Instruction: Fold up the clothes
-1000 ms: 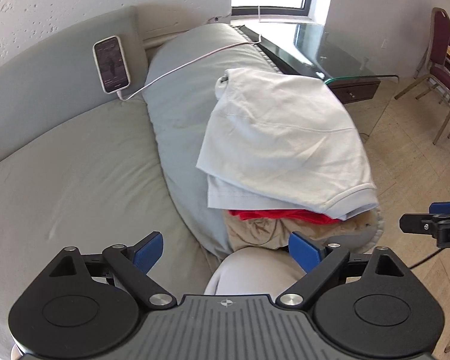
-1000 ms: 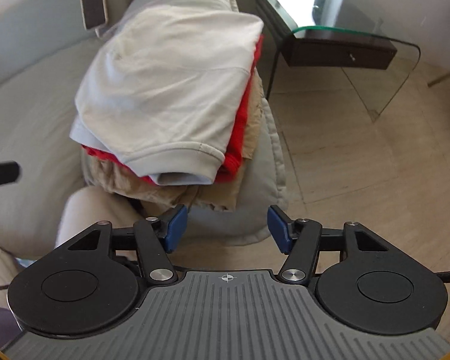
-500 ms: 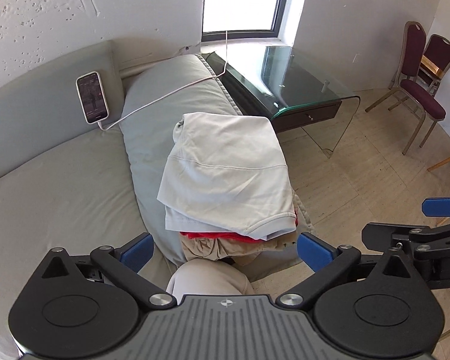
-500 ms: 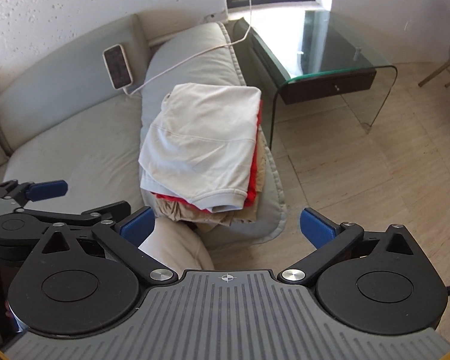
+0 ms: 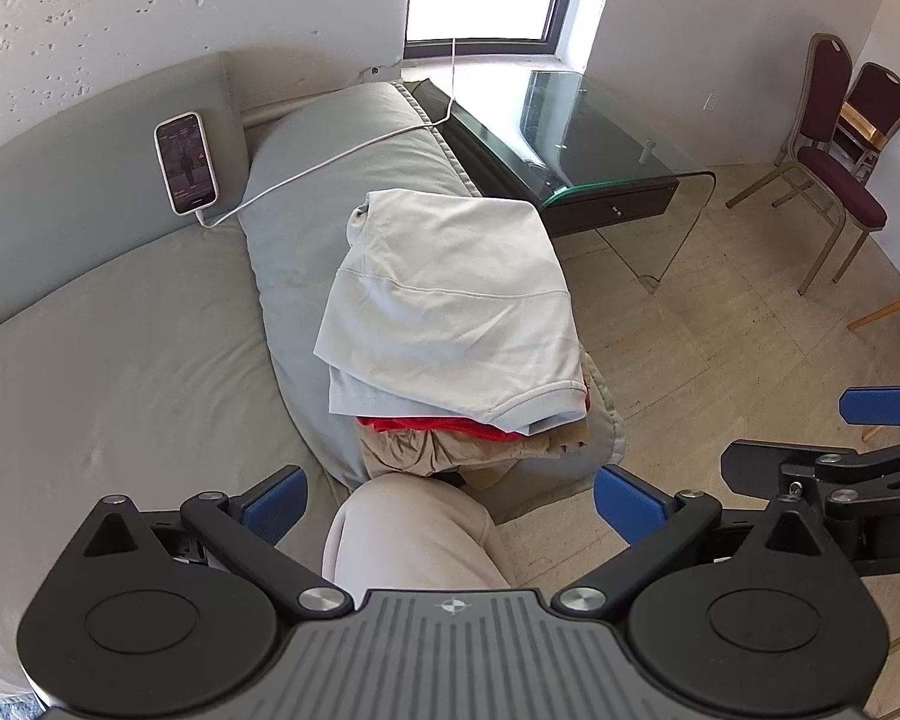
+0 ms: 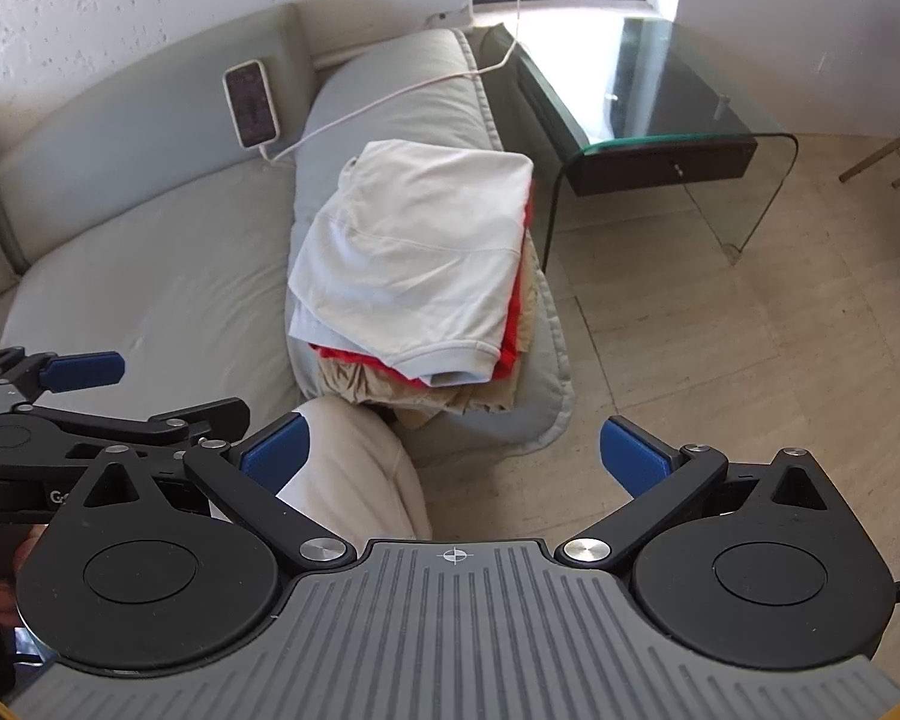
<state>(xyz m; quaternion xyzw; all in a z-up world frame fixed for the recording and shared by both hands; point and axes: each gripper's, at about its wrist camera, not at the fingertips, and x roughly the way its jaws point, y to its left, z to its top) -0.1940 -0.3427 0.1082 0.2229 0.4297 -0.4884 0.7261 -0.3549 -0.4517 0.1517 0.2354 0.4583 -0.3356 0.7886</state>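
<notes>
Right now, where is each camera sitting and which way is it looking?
Left wrist: on the left hand-held gripper, looking down at the stack of folded clothes on the sofa; the person's knee shows.
Right wrist: on the right hand-held gripper, facing down at the stack from a spot further right; the knee and the left hand-held gripper show.
Both share the stack, phone and glass table.

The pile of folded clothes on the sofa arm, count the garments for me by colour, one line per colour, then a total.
Judged by the layers that show at the pile's edge:
White garment, on top: 1
Red garment, under it: 1
Tan garment, at the bottom: 1
Total: 3
Any piece hidden inside the pile cannot be counted.
</notes>
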